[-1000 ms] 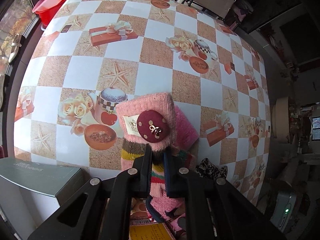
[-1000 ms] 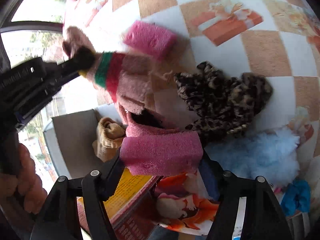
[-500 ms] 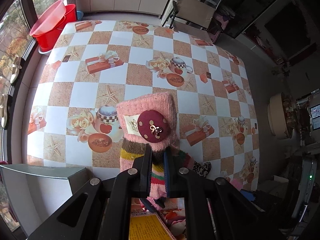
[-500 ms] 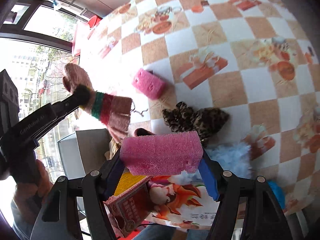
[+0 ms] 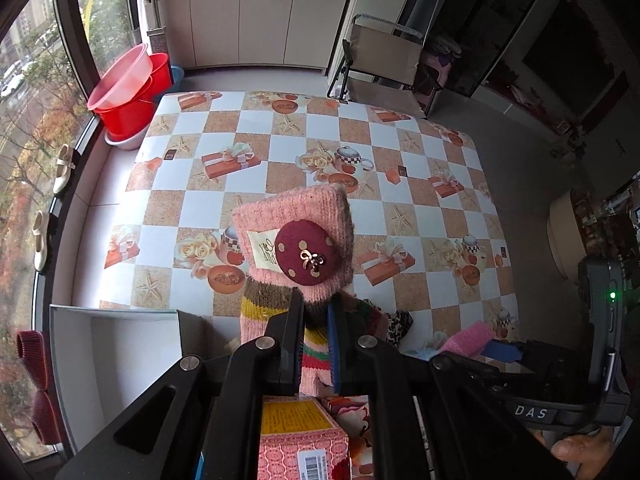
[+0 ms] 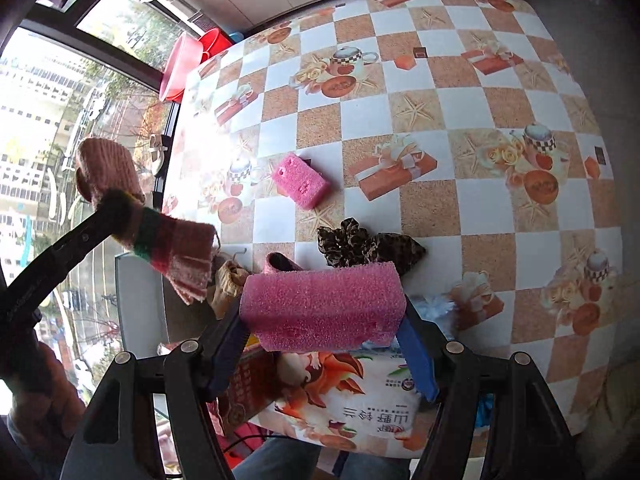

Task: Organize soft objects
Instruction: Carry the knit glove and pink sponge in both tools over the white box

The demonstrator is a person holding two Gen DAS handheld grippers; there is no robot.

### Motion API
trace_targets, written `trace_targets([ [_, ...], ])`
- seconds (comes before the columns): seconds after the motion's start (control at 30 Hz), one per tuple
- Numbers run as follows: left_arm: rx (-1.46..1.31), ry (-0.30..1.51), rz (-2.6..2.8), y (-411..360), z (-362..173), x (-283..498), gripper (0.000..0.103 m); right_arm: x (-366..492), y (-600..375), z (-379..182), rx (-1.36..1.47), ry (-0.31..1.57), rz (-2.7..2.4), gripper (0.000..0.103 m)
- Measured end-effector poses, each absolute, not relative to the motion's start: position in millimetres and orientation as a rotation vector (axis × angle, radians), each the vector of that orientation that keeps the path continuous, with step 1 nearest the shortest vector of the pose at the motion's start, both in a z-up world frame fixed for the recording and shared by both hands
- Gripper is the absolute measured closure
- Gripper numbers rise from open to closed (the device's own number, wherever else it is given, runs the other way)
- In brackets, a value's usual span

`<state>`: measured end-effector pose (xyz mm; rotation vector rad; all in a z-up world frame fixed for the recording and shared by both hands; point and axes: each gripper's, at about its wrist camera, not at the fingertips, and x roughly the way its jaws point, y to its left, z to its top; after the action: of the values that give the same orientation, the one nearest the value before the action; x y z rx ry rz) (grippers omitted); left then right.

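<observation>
Pink sponge (image 6: 322, 306): we pinch it in right tongs (image 6: 322, 344), hiding the blue fluff.
Knit glove (image 5: 296, 252): left tongs (image 5: 314, 344) clamp it.
White box (image 5: 120, 344): contents unclear to us.

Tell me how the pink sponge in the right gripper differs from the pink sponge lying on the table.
The held pink sponge is clamped between the right gripper fingers, off the table; the second pink sponge lies free on the checked tablecloth. The held one lies crosswise between the fingers; the second sits at a slant. The second shows small holes on its top face; the held one's faces look mostly unbroken. Both are pink, block-shaped, coarse foam.
</observation>
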<state>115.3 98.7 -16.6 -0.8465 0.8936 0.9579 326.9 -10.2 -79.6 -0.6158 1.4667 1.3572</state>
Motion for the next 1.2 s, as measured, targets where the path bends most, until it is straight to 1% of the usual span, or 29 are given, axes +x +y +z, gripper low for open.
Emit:
trace_targets([
  [0.17, -0.849, 0.898, 0.994, 73.5, -8.6, 105.7, 0.092, 316.8, -19.7, -72.2, -0.684, 1.394, 1.384, 0.032],
  [0.37, -0.806, 0.903, 0.990, 43.4, 3.5, 93.8, 0.092, 303.4, -43.2, -67.5, -0.715, 1.356, 1.372, 0.032],
  [0.63, -0.755, 0.894, 0.920, 6.5, 9.4, 76.4, 0.092, 286.2, -87.1, -68.9, -0.702, 1.357, 1.282, 0.032],
  [1.2, -0.670, 0.863, 0.803, -64.0, 30.7, 37.3, 0.092, 237.7, -152.5, -35.9, -0.632, 1.288, 1.220, 0.032],
])
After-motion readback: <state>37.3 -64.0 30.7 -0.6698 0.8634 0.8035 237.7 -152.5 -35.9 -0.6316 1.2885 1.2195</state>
